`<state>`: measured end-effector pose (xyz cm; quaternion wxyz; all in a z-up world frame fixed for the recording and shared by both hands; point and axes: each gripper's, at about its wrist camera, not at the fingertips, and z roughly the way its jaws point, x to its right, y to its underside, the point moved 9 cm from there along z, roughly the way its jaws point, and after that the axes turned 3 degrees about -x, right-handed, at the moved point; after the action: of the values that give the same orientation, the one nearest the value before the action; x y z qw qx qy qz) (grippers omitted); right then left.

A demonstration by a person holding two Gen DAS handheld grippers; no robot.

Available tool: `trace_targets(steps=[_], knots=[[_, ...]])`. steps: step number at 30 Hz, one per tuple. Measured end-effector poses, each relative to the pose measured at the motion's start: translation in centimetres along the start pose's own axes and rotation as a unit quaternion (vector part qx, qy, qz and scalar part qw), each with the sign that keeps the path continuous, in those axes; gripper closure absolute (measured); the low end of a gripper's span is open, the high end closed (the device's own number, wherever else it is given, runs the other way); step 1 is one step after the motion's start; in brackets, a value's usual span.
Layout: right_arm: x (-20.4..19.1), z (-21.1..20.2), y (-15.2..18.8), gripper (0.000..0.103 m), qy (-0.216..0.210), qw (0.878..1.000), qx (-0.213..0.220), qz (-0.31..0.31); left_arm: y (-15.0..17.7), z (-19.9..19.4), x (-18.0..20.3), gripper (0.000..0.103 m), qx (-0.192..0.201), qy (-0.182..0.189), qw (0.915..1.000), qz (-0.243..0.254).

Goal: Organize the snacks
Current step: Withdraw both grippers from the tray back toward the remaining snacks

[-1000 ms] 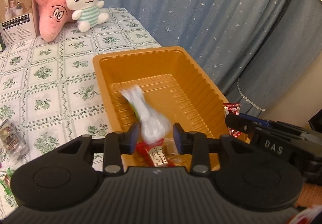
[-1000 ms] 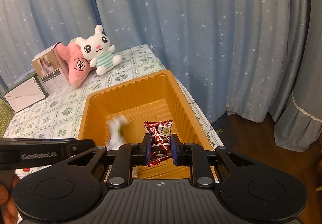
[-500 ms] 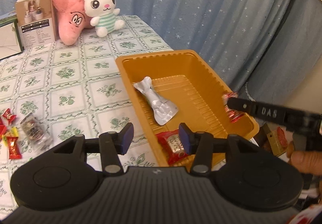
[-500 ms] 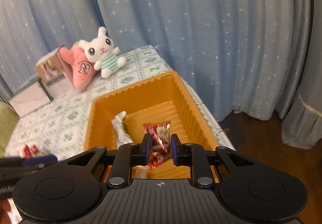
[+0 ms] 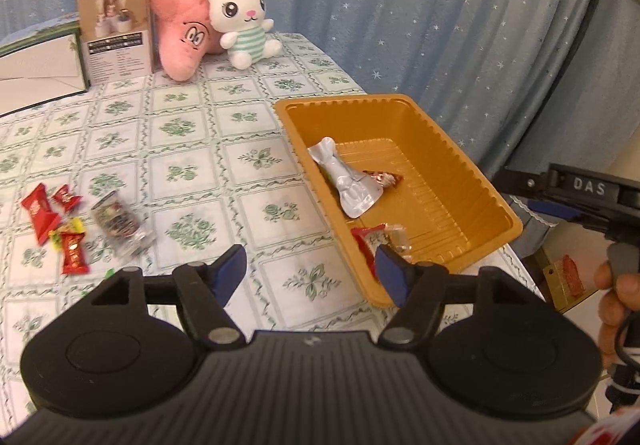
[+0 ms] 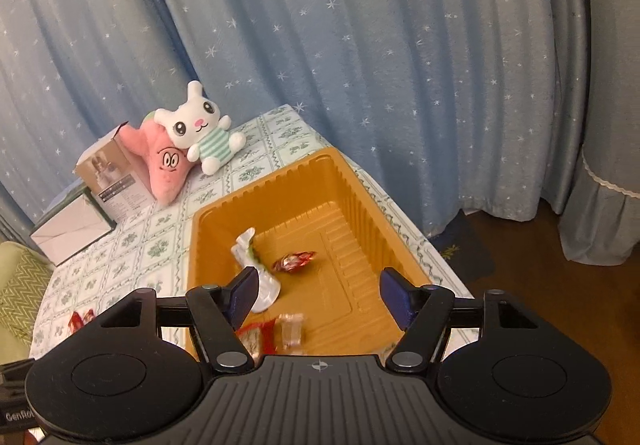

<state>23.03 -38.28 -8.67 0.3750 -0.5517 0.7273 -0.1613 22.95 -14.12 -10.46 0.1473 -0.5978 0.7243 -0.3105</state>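
Observation:
An orange tray (image 5: 496, 201) (image 6: 360, 193) sits at the table's right edge. In it lie a silver packet (image 5: 348, 181) (image 6: 256, 269), a red-brown candy (image 5: 382, 179) (image 6: 294, 260), a red snack (image 5: 368, 241) (image 6: 256, 337) and a clear-wrapped sweet (image 5: 398, 241) (image 6: 291, 329). My left gripper (image 5: 310, 277) is open and empty over the tablecloth, left of the tray's near corner. My right gripper (image 6: 320, 299) is open and empty above the tray's near end. Several loose snacks (image 5: 60, 225) and a clear packet (image 5: 118, 225) lie on the table at left.
A white bunny plush (image 5: 244, 21) (image 6: 200, 133), a pink plush (image 5: 184, 33) (image 6: 166, 165), a brown box (image 5: 114, 35) (image 6: 112, 177) and a white box (image 5: 36, 73) (image 6: 72, 233) stand at the back. Blue curtains hang behind. The table edge drops off right of the tray.
My right gripper opened and the red-brown candy dropped into the tray. My left gripper, having let go of the silver packet, opened wider and drew back left from the tray.

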Motion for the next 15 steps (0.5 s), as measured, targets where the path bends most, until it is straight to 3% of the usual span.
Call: trace_targets(steps=[15], knots=[[-4.9,-6.5,4.8,0.036,-0.005,0.999,0.0,-0.04,3.5,-8.1,-2.3,0.022,0.031,-0.021,0.9992,-0.011]])
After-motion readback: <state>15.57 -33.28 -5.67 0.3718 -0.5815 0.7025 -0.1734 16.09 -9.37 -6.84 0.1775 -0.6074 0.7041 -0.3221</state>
